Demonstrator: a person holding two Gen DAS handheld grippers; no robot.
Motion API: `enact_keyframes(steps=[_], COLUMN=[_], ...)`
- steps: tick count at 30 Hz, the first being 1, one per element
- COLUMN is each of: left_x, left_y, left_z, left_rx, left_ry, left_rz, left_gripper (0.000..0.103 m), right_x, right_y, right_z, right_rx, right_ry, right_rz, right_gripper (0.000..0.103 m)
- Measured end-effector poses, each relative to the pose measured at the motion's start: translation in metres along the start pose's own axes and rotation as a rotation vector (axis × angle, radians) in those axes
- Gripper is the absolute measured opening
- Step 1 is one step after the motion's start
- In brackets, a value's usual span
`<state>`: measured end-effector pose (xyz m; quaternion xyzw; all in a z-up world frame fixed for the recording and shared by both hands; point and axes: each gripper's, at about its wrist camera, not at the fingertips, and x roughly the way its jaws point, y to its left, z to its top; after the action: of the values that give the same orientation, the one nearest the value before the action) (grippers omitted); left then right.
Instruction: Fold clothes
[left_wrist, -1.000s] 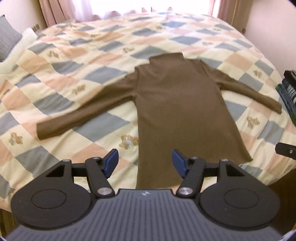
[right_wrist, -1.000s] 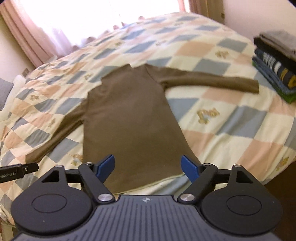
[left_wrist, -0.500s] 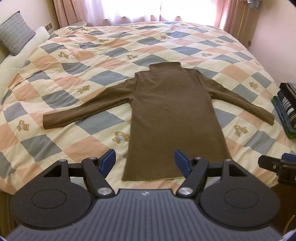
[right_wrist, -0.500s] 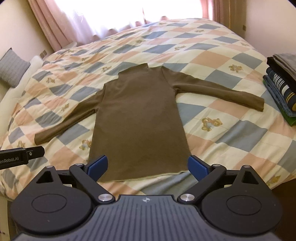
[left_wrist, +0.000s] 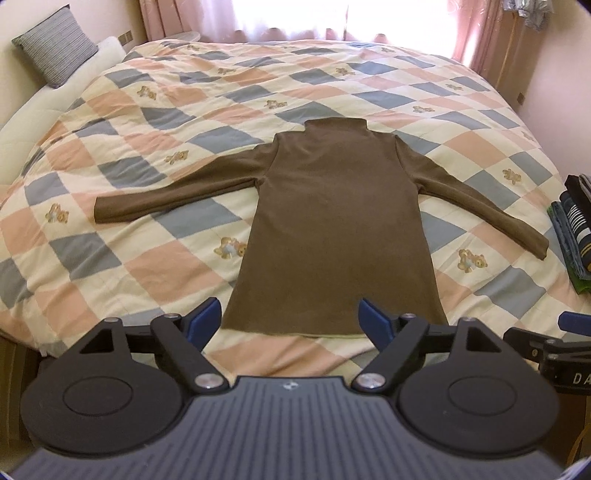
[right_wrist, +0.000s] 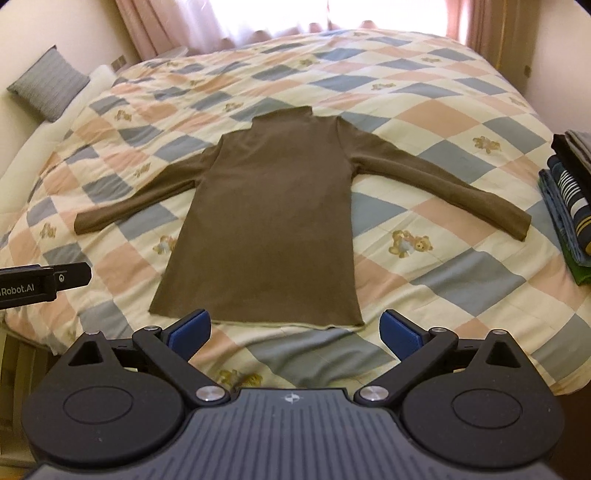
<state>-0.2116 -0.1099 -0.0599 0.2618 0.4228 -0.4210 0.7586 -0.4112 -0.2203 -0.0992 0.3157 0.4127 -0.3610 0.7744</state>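
Where fingers (left_wrist: 373, 320) part, sweater (left_wrist: 332, 229) lies beyond

We note a brown long-sleeved turtleneck (left_wrist: 332, 229) spread flat, unfolded, both sleeves angled outward; its hem lies just beyond the opening jaws, collar farthest away.

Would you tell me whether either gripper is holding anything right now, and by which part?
Nothing is held. Left gripper and right gripper are both opening, empty, above the hem of the flat brown long-sleeved turtleneck.
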Motion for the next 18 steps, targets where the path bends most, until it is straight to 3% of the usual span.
enact_keyframes(steps=[10,18], left_x=[0.009,0.055], left_y=[-0.01,0.03], left_z=[-0.003,0.015], left_rx=[-0.022,-0.118], left_ry=[0.04,0.082], left_rz=[-0.001,-0.02], left_gripper=[0.081,0.084], right_x=[0.001,0.03], right_y=[-0.029,-0.036], right_z=[-0.003,0.011], right_rx=[0.041,0.076], right_ry=[0.049,0.102], right_rz=[0.018,0.026], right_gripper=[0.101,0.101])
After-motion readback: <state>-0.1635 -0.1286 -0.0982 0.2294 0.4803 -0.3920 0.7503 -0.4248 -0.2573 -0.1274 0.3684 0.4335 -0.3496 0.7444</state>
